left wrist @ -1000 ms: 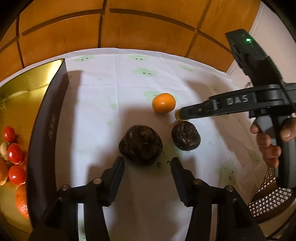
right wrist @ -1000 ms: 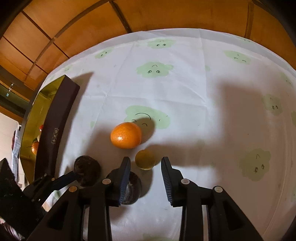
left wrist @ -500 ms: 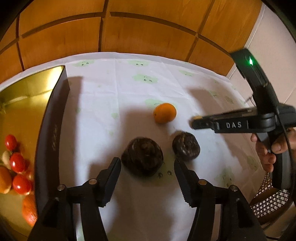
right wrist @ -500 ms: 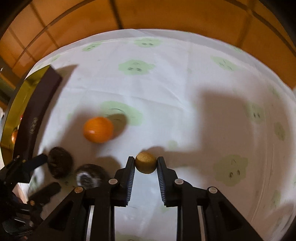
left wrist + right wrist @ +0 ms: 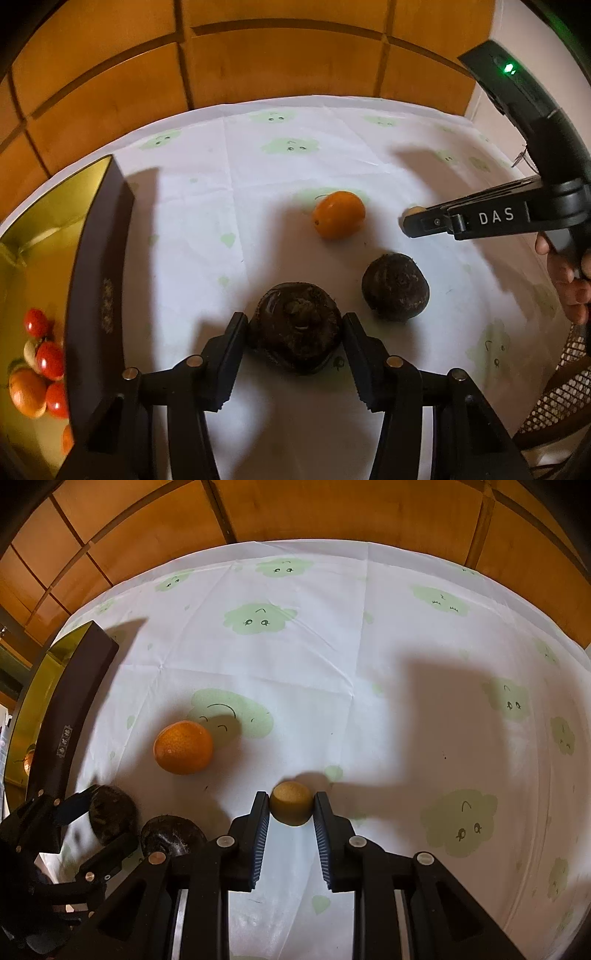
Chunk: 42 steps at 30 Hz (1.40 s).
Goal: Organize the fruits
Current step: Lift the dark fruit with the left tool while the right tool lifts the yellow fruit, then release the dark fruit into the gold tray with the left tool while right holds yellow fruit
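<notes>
My left gripper (image 5: 293, 325) is shut on a large dark brown fruit (image 5: 295, 325) resting on the white cloth. A second, smaller dark fruit (image 5: 395, 288) lies just right of it, and an orange (image 5: 338, 219) lies beyond. My right gripper (image 5: 290, 803) is shut on a small yellow-brown fruit (image 5: 290, 802) and holds it above the cloth; it also shows in the left wrist view (image 5: 415, 218) at the right. The orange (image 5: 183, 747) lies to the left in the right wrist view.
A dark box with a gold lining (image 5: 99, 266) stands at the left and holds cherry tomatoes (image 5: 48, 360) and oranges (image 5: 26, 391). Wooden panels rise behind the table. A wicker chair (image 5: 554, 402) is at the right edge.
My left gripper moved forward and closed on the large dark fruit. My right gripper closed on the small yellow-brown fruit and lifted it up and to the right.
</notes>
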### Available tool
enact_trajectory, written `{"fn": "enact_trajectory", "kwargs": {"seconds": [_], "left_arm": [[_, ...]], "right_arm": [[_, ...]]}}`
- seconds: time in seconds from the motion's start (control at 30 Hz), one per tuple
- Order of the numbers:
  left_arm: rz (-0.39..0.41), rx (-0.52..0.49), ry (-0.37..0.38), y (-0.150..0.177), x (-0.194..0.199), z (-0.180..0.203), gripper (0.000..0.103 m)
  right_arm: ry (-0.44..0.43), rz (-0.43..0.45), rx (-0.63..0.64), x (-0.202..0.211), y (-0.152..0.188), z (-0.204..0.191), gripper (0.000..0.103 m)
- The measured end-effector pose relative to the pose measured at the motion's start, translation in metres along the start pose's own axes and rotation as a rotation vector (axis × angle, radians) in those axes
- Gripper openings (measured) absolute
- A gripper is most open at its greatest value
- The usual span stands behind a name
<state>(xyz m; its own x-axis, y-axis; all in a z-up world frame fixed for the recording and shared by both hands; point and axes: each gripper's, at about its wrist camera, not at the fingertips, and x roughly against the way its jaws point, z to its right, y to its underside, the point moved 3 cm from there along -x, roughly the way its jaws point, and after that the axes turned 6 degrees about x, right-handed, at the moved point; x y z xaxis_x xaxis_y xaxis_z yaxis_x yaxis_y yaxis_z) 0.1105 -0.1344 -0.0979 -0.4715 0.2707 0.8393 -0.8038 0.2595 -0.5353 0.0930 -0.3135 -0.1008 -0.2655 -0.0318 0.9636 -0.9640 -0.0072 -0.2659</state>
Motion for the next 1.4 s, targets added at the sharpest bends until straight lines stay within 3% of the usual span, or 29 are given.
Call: {"fn": "enact_trajectory", "kwargs": {"seconds": [0.23, 0.37, 0.5, 0.57, 0.73, 0.83, 1.23, 1.4], "left_arm": [[0.107, 0.052, 0.057, -0.001, 0.052, -0.001, 0.052], [0.162, 0.118, 0.057, -0.008, 0.082, -0.021, 0.052], [0.216, 0.182, 0.003, -0.015, 0.109, -0.058, 0.052], [0.235, 0.220, -0.059, -0.019, 0.116, -0.082, 0.052], [0.209, 0.298, -0.175, -0.027, 0.106, -0.129, 0.052], [0.201, 0.322, -0.207, -0.027, 0.102, -0.144, 0.052], [0.215, 0.307, -0.234, -0.035, 0.092, -0.145, 0.053], [0.184, 0.312, -0.239, -0.046, 0.082, -0.157, 0.053]], "right_arm": [[0.020, 0.007, 0.021, -0.001, 0.000, -0.004, 0.024], [0.030, 0.011, 0.028, -0.003, 0.000, -0.005, 0.024], [0.040, 0.016, 0.033, -0.004, 0.001, -0.007, 0.024], [0.043, 0.017, 0.035, -0.003, 0.002, -0.007, 0.024], [0.056, 0.019, 0.044, -0.003, 0.004, -0.010, 0.024], [0.059, 0.019, 0.045, -0.003, 0.005, -0.014, 0.024], [0.058, 0.020, 0.042, -0.003, 0.004, -0.015, 0.024], [0.058, 0.020, 0.043, -0.003, 0.004, -0.016, 0.024]]}}
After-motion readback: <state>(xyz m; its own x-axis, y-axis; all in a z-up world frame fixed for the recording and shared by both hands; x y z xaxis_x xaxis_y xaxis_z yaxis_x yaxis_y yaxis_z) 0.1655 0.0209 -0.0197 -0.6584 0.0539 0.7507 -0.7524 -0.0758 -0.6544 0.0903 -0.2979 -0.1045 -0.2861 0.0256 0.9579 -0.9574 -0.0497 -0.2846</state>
